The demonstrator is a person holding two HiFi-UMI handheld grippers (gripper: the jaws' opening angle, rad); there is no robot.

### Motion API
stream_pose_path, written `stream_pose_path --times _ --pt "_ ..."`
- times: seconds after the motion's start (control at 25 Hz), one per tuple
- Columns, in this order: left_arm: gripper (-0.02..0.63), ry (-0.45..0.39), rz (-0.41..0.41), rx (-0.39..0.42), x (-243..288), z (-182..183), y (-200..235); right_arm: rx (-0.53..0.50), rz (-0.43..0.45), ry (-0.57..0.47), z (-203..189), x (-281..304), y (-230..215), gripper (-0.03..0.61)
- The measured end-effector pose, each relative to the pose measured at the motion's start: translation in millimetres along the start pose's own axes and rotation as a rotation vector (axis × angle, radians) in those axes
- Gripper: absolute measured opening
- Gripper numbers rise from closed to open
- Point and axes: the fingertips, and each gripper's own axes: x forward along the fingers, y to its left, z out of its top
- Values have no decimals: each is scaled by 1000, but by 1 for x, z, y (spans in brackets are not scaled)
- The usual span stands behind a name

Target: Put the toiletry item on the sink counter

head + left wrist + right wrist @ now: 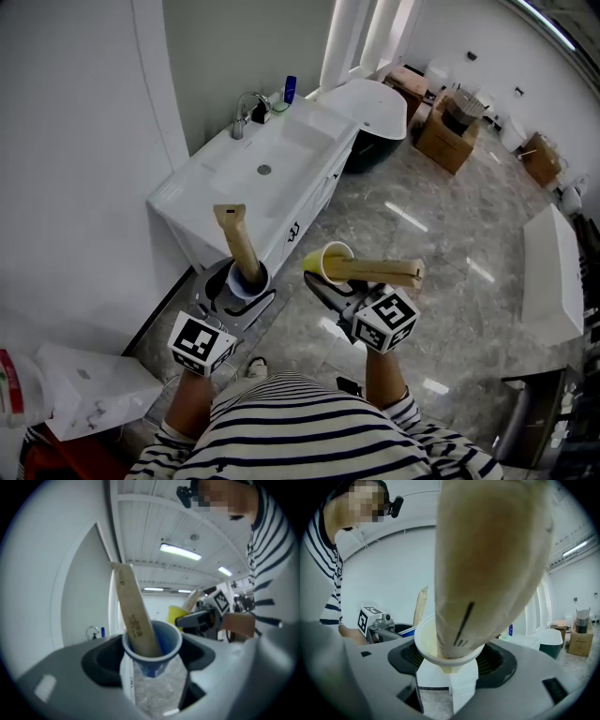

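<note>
Blue cup (165, 641) — clamped in left hand-held gripper (152, 674).

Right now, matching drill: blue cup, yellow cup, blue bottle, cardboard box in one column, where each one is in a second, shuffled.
Things:
1 blue cup
2 yellow cup
3 blue bottle
4 cardboard box

Places:
A on the floor
B in the jaws of the left gripper
C on the sink counter, near the faucet
D in the jaws of the right gripper

Pairs: 1-B; 2-D; 3-C; 4-A
</note>
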Motion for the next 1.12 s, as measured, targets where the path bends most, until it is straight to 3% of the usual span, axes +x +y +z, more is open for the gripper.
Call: stream_pose_path --times 0.28,0.64,1.12 --pt "362 -5 25 14 -19 -7 48 -15 22 0 3 52 15 316" --pt "362 -1 32 3 -28 -16 79 -12 23 25 0 86 19 316" --pt "362 16 38 -7 25 -20 103 -16 37 43 2 114 -39 317"
